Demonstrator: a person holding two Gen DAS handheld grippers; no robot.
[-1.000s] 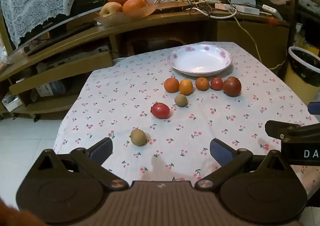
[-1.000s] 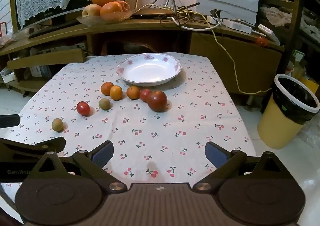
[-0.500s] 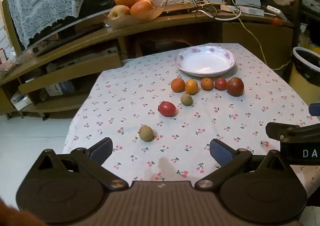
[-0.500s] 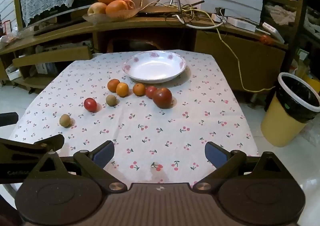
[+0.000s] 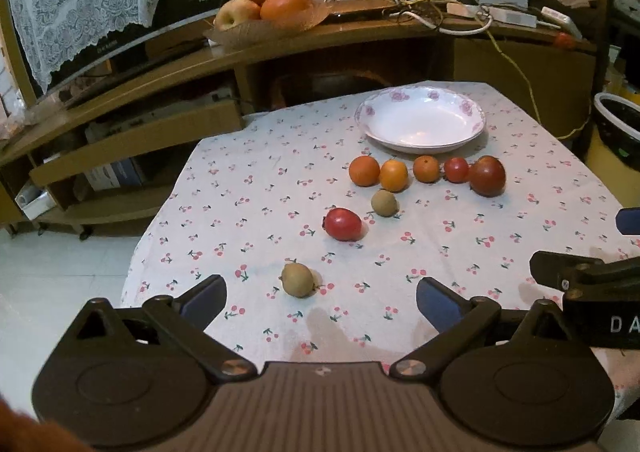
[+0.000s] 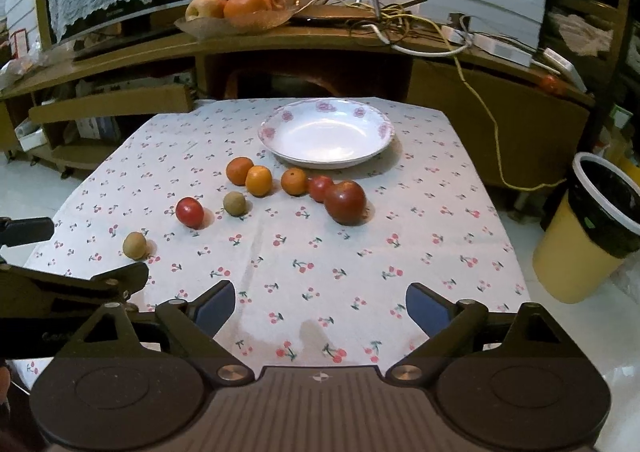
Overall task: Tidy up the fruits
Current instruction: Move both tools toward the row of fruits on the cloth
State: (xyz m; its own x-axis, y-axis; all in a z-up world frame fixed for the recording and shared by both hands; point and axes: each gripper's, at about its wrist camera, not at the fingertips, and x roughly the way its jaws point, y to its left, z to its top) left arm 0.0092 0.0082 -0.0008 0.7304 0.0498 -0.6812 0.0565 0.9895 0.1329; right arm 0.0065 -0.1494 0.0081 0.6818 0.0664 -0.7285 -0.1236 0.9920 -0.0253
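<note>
Both grippers hang above the near edge of a table covered with a cherry-print cloth (image 5: 440, 252), each with its jaws spread wide and nothing between them: the left gripper (image 5: 320, 302) at the bottom of the left wrist view, the right gripper (image 6: 320, 306) at the bottom of the right wrist view. In the left wrist view, a brownish kiwi-like fruit (image 5: 297, 280) lies just above the gap between the left fingers, lower centre of the frame, apart from them. Up and right of it sits a red tomato (image 5: 343, 224), then a second brownish fruit (image 5: 384, 202). Above these runs a row across the centre right: three oranges (image 5: 393, 175), a small red tomato (image 5: 456, 169) and a large dark red tomato (image 5: 487, 181), the last two touching or nearly so. An empty white plate with pink flowers (image 5: 420, 119) stands just above the row, in the upper right. Nothing lies between either gripper and the fruits. A wooden shelf unit (image 5: 160, 91) crosses the upper frame, carrying a dish of oranges and an apple (image 5: 262, 5) and a tangle of cables (image 5: 420, 7). In the right wrist view a yellow bin with a black liner (image 6: 592, 228) stands on the floor at the right edge.
</note>
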